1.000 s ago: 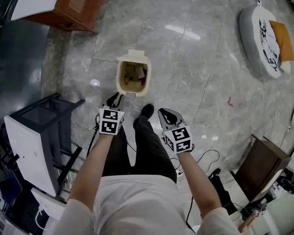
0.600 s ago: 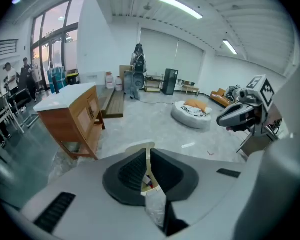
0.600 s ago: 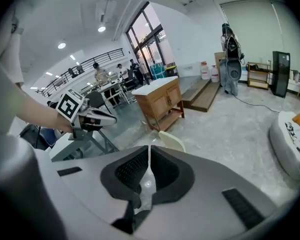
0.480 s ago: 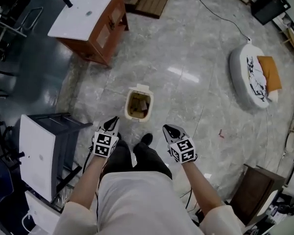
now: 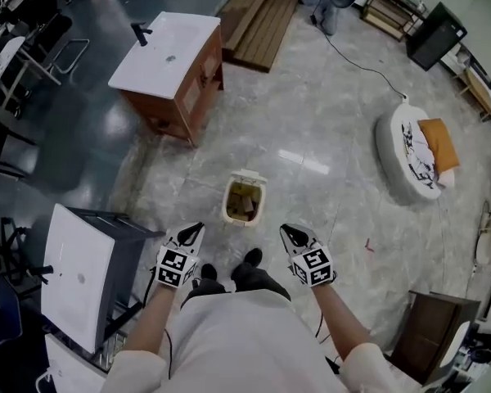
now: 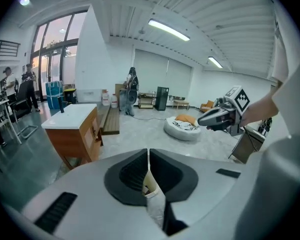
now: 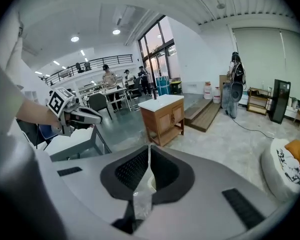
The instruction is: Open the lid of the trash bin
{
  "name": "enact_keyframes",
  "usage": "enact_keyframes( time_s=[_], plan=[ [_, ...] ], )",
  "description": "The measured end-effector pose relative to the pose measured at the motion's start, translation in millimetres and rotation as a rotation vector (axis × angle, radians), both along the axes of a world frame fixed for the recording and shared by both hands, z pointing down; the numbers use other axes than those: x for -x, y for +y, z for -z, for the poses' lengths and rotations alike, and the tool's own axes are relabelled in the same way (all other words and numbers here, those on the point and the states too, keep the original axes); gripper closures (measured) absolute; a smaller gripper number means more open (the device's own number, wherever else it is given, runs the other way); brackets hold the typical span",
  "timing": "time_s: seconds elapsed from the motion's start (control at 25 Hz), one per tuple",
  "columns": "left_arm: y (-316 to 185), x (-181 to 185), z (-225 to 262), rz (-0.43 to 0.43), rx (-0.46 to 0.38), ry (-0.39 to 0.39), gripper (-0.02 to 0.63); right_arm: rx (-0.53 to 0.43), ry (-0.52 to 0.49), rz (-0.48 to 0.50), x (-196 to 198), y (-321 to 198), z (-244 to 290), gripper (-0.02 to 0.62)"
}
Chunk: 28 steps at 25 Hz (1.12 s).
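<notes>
Trash bin [image 5: 245, 201] mouth-up, long axis fore-aft; left tool [image 5: 196, 228] closing empty, right tool [image 5: 286, 231] together.

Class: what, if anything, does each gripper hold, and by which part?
Nothing is held. The left gripper has its jaws closing with nothing between them; the right gripper has its jaws together, empty.

Two grippers were present: the left gripper [image 5: 195, 230] and the right gripper [image 5: 288, 231]. One trash bin [image 5: 245, 177] stood just ahead, between them. One washbasin cabinet [image 5: 173, 64] stood well ahead of the left gripper, and one round cushion [image 5: 409, 158] lay well beyond the right gripper.
</notes>
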<state>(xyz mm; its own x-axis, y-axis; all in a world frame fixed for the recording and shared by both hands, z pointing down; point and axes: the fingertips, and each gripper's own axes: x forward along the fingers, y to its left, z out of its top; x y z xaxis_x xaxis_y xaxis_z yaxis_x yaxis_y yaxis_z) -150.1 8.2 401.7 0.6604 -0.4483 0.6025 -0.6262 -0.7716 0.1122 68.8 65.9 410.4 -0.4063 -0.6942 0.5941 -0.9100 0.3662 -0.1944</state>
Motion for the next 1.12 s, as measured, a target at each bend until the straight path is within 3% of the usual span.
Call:
enact_keyframes(
  time_s=[0.24, 0.56, 0.88, 1.12],
  plan=[
    [9, 36, 32, -0.056, -0.052, 0.083, 0.589, -0.049, 0.047, -0.054, 29, 5, 30, 0.558],
    [14, 87, 55, -0.108, -0.084, 0.134, 0.589, -0.101, 0.098, -0.139, 66, 24, 63, 0.558],
    [27, 101, 62, -0.159, -0.100, 0.182, 0.589, -0.122, 0.120, -0.249, 72, 66, 79, 0.558],
    [37, 97, 78, -0.155, -0.119, 0.208, 0.589, -0.153, 0.136, -0.274, 73, 93, 96, 0.558]
  ],
)
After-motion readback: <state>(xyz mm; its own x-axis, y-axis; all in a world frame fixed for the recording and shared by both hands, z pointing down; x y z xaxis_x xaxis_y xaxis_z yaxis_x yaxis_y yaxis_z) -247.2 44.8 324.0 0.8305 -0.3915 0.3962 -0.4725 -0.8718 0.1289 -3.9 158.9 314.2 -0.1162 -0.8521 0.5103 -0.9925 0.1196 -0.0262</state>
